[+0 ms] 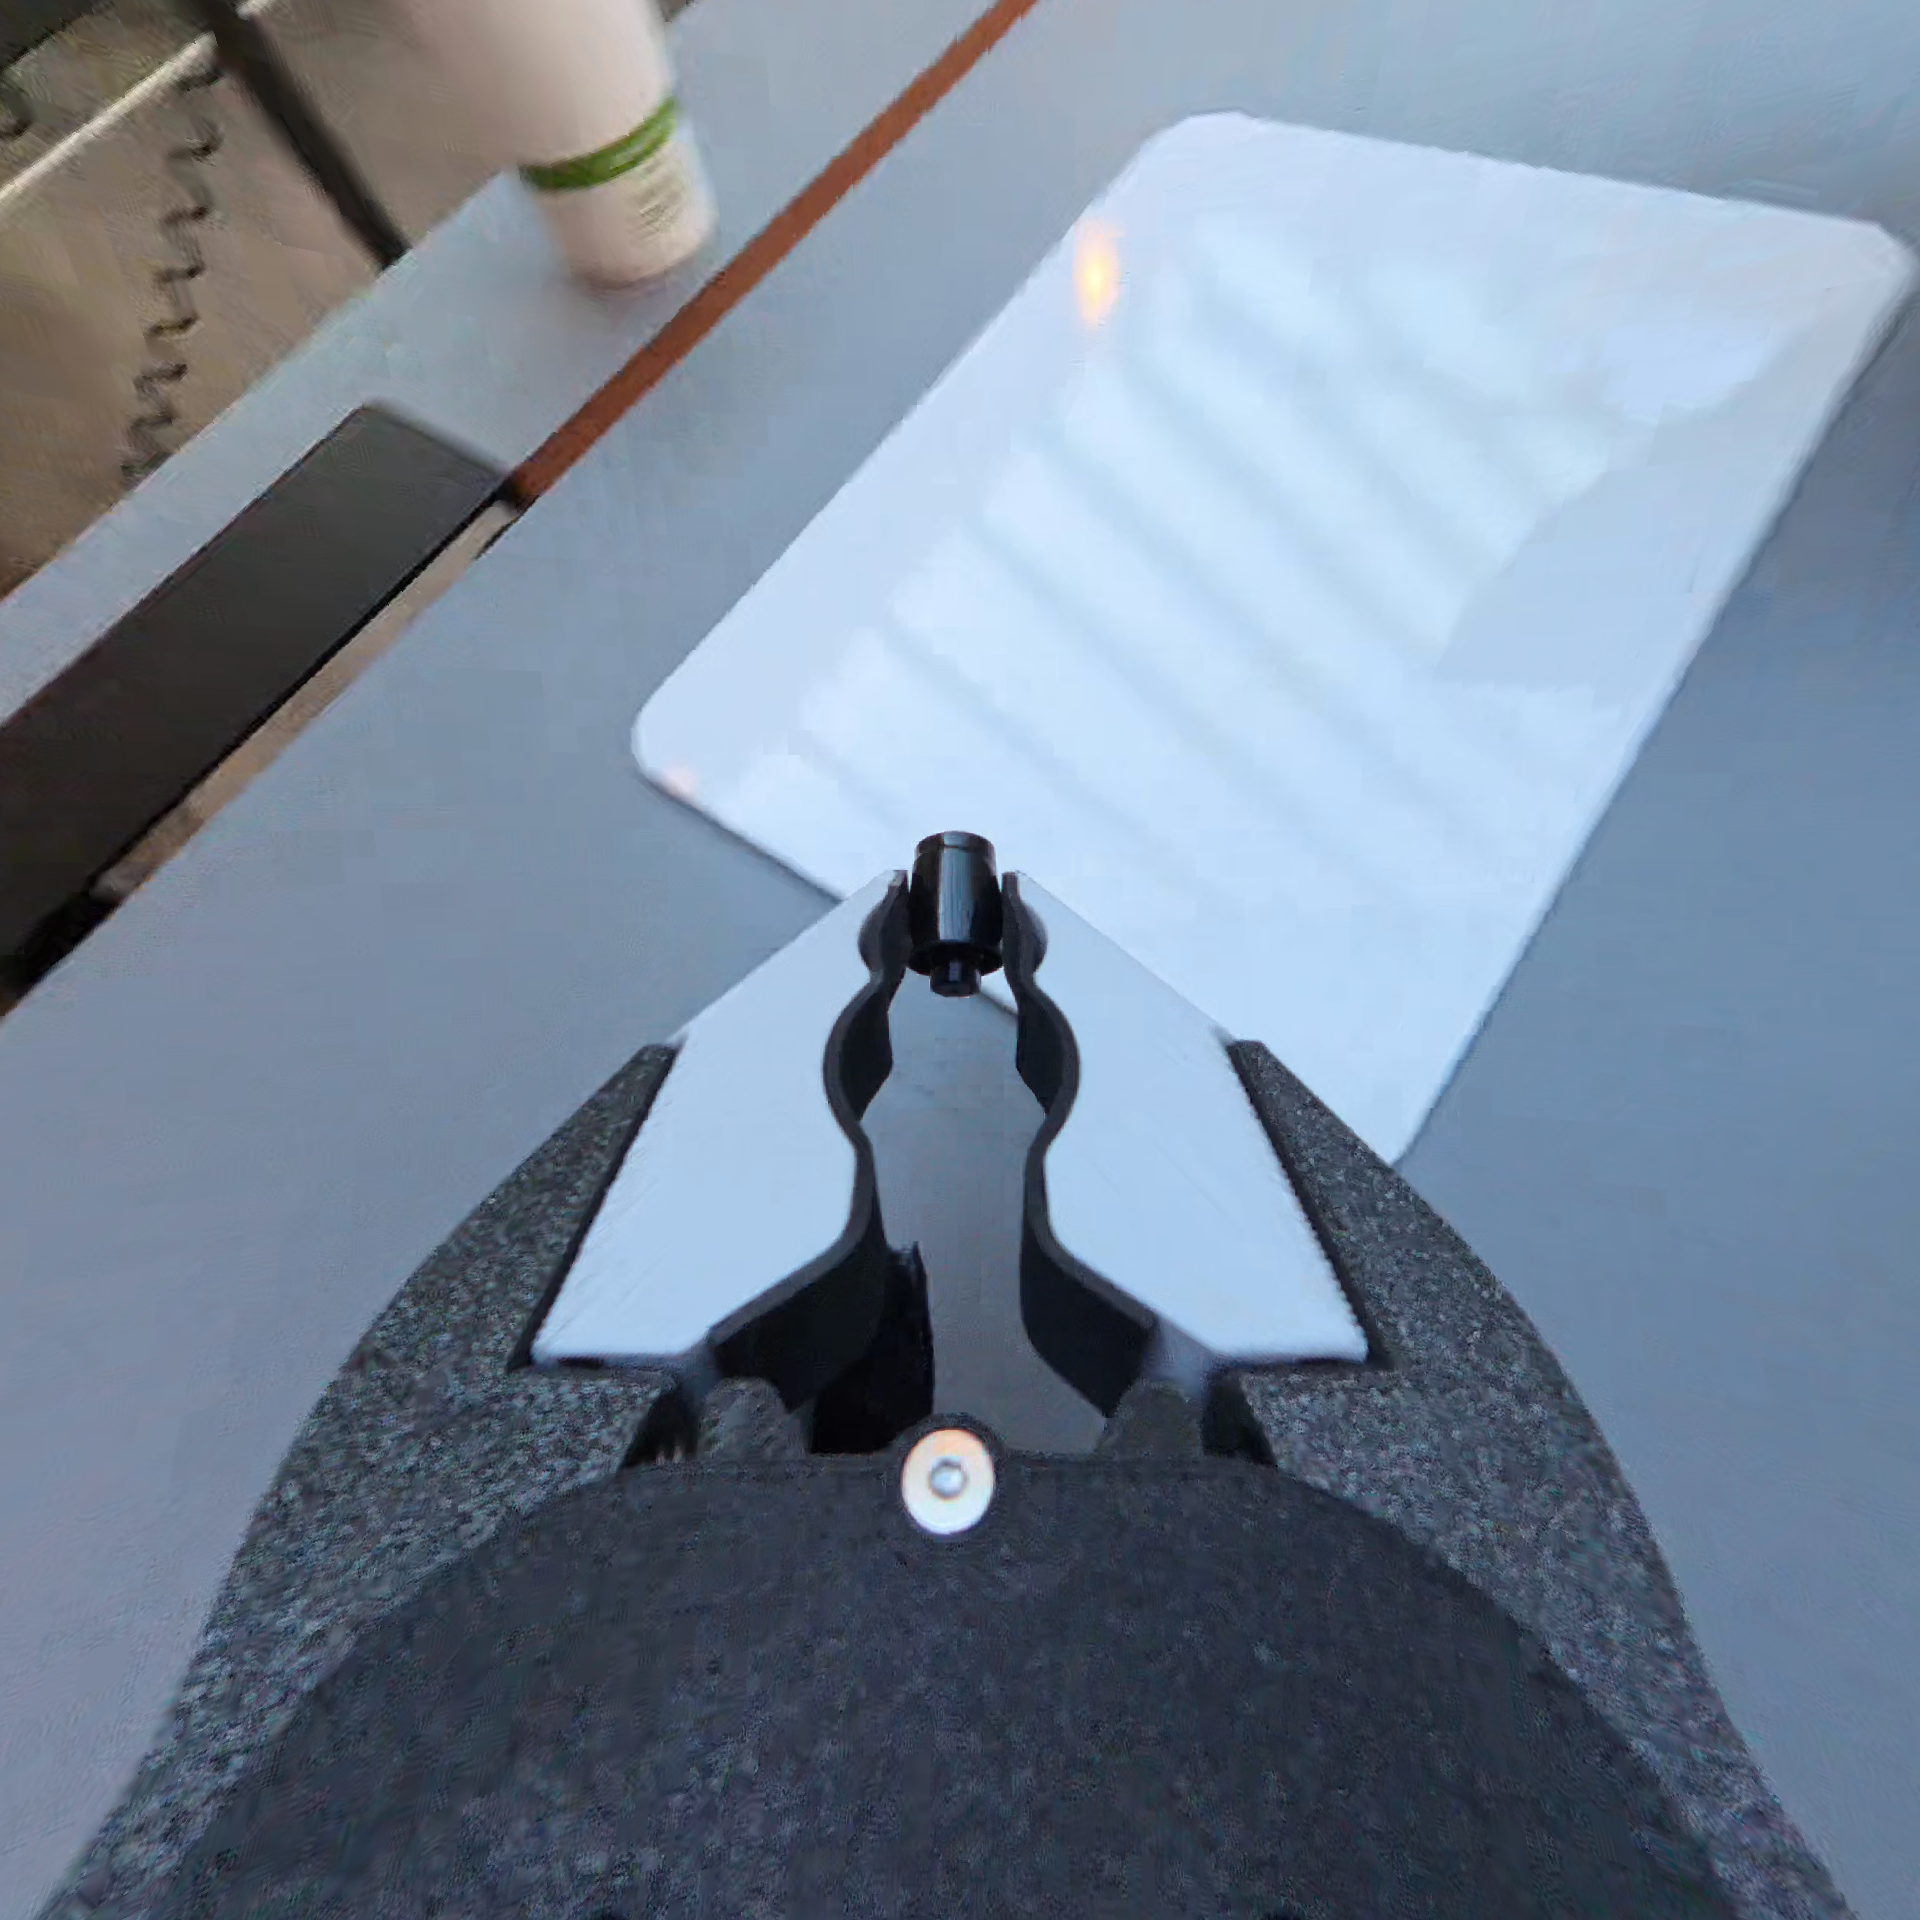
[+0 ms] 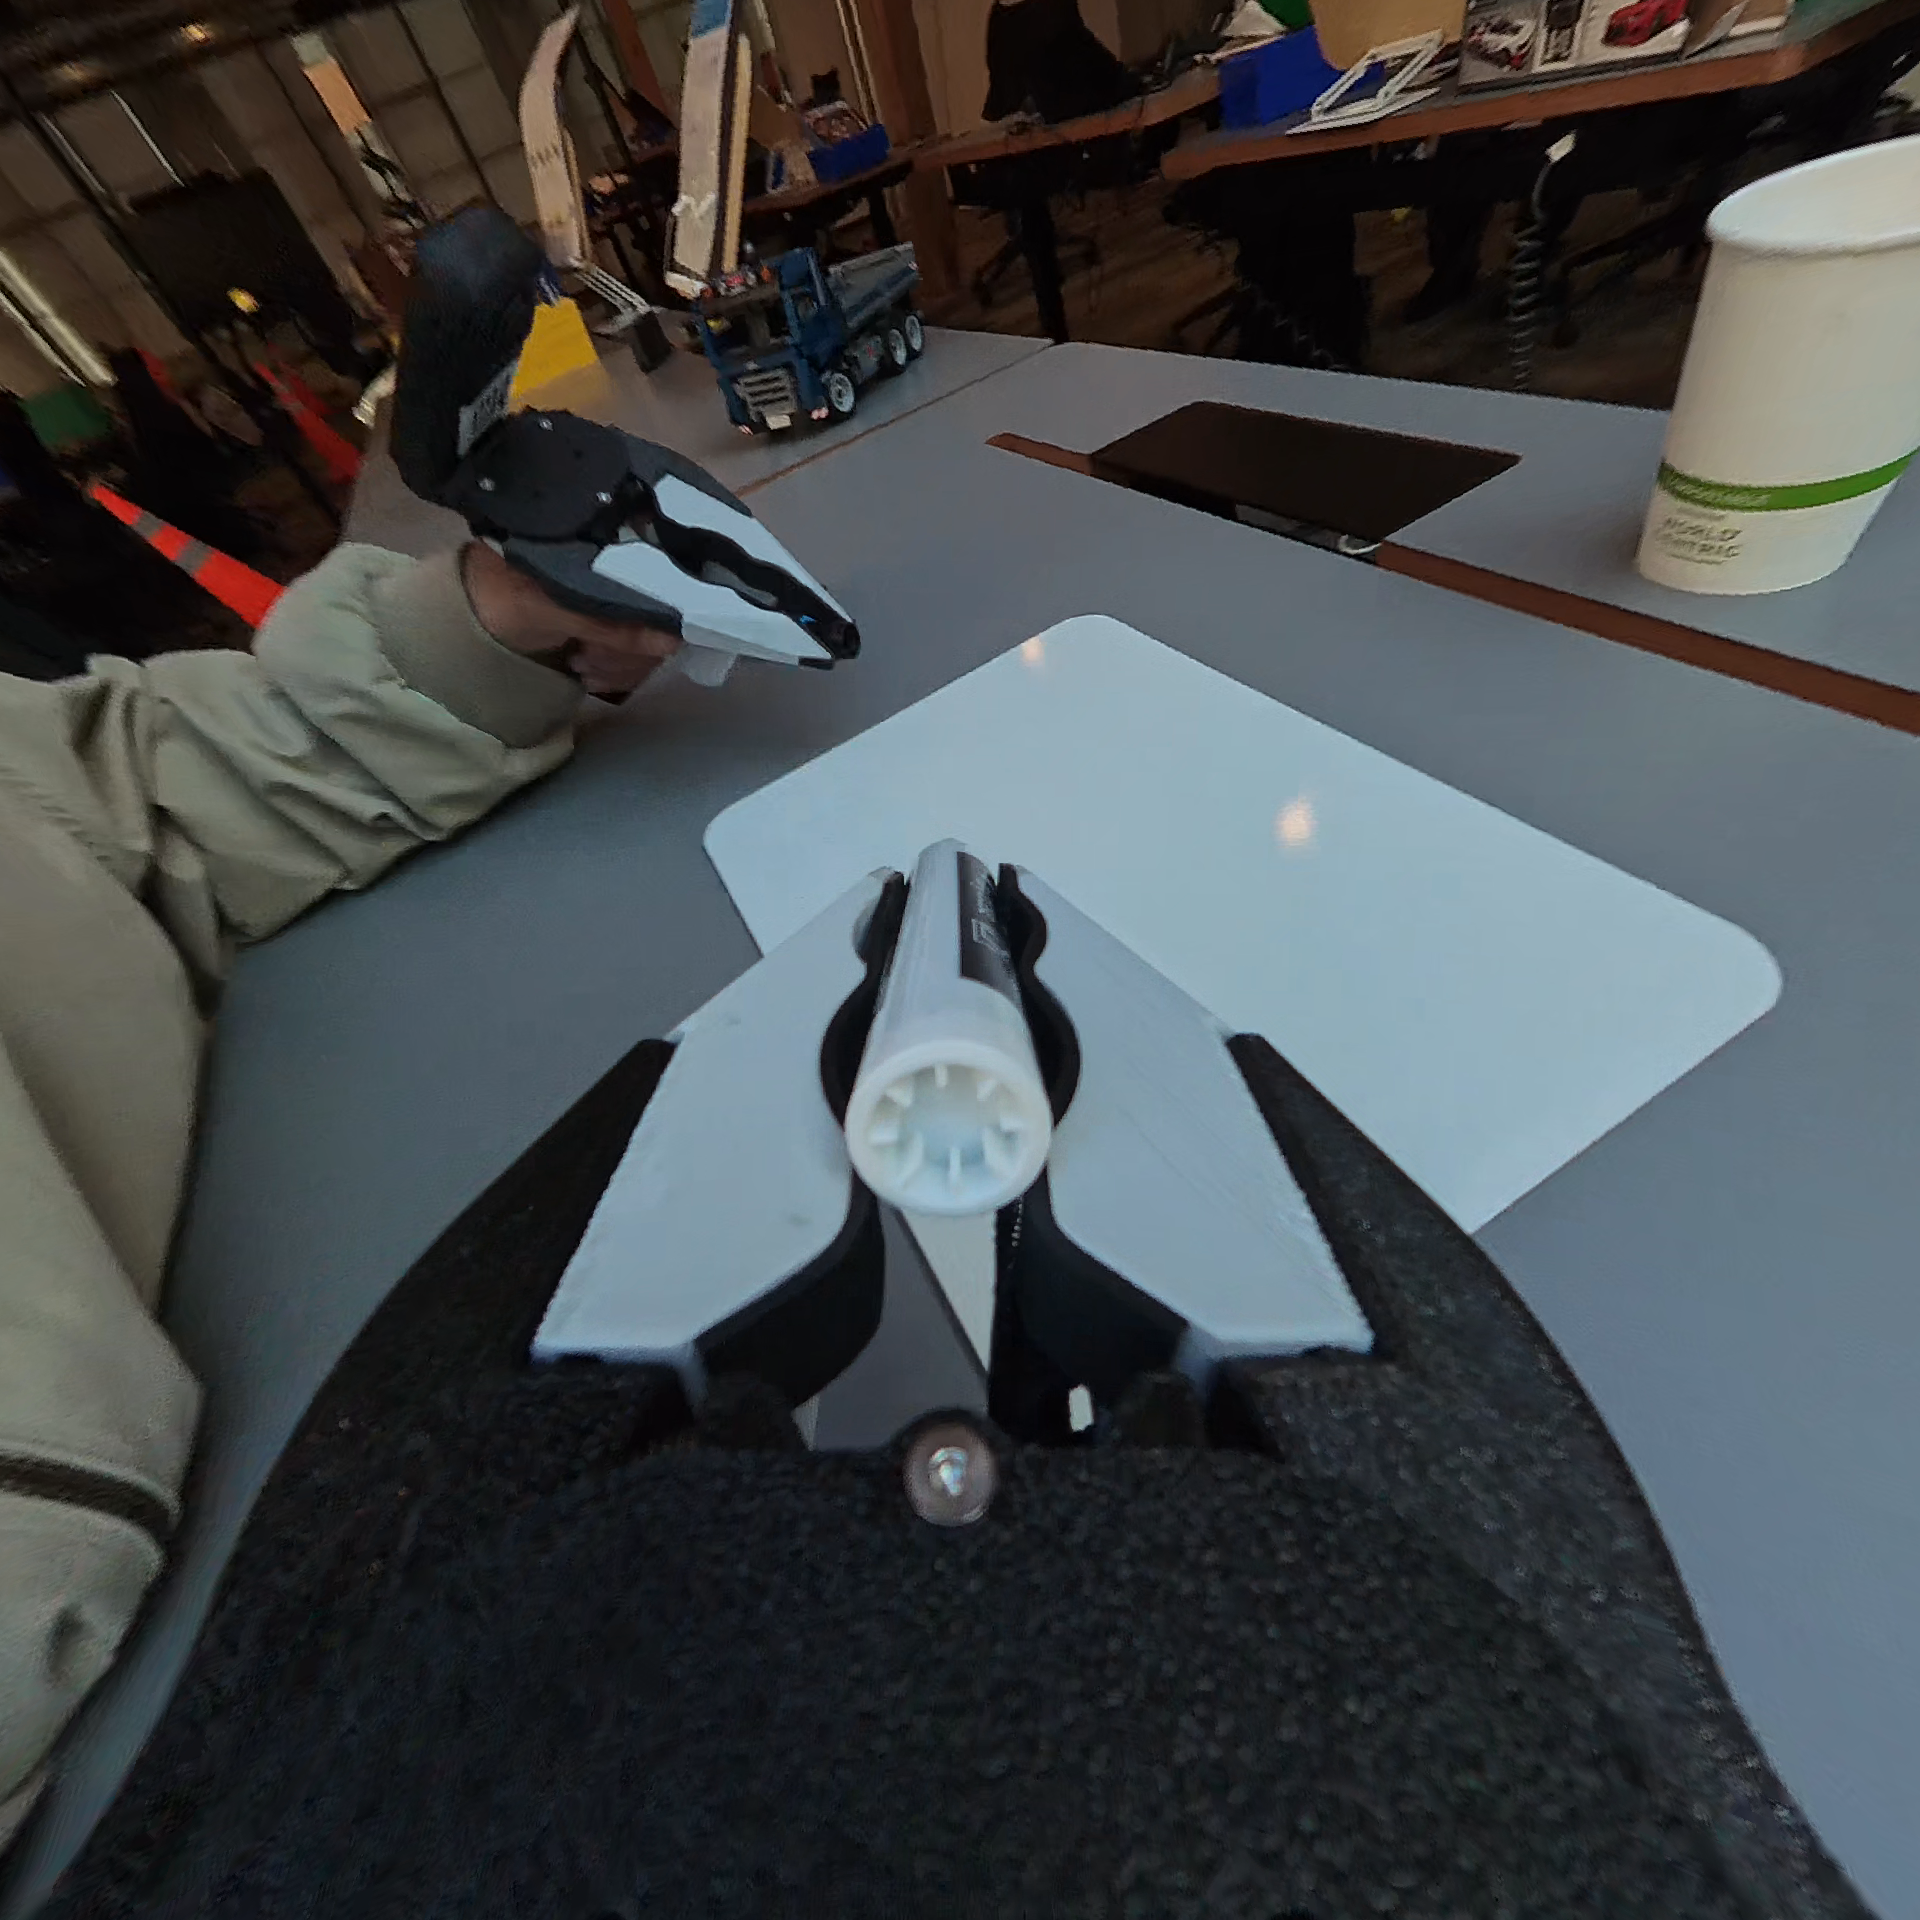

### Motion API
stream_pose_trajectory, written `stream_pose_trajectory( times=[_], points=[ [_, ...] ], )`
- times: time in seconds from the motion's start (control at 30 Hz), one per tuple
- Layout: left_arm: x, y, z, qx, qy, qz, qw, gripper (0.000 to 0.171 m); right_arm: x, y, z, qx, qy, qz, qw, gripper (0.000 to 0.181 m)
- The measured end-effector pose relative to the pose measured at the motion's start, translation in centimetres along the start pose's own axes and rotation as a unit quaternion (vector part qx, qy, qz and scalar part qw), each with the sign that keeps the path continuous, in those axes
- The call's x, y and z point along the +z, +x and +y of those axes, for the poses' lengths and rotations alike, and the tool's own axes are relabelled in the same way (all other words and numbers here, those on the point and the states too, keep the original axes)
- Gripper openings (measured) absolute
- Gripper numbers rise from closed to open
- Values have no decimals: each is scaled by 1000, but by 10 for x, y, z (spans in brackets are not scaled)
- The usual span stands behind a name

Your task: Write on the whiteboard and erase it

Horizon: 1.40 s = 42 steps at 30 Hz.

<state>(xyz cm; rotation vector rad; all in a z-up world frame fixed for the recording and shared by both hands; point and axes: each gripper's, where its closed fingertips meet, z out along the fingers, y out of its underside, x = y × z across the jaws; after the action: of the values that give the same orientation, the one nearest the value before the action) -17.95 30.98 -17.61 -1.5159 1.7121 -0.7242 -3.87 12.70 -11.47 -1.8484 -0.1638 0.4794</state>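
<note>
A workshop or maker lab, by the look of it.
Long wooden benches (image 2: 1507,99) piled with boxes and blue bins (image 2: 1273,62), a toy truck (image 2: 805,338) on a grey table (image 2: 1558,644), orange barriers (image 2: 192,545) at the left.

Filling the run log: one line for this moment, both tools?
left tool: shut on black cap | right tool: shut on white marker | both above white board | paper cup beyond on grey table

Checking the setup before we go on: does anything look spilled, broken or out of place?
Nothing stands out. The left tongs grip a small black cap, the right tongs a white marker, above a clean white board; the paper cup stands upright.
</note>
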Motion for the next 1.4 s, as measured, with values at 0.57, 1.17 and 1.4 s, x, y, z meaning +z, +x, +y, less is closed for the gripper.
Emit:
stream_pose_trajectory(
  times=[0.57, 1.17, 1.4],
  points=[
    [2, 7, 51, -41, -106, 40, 993, 27, 45, 3, -8, -22, 7, 79, 997, 18],
    [0, 4, -47, -158, 140, -30, 977, 34, 25, 24, -31, -129, 52, 274, 952, 18],
    [57, 1, -90, -133, 71, -56, 987, 34, 21, 35, -10, -76, 28, 254, 964, 18]
  ],
)
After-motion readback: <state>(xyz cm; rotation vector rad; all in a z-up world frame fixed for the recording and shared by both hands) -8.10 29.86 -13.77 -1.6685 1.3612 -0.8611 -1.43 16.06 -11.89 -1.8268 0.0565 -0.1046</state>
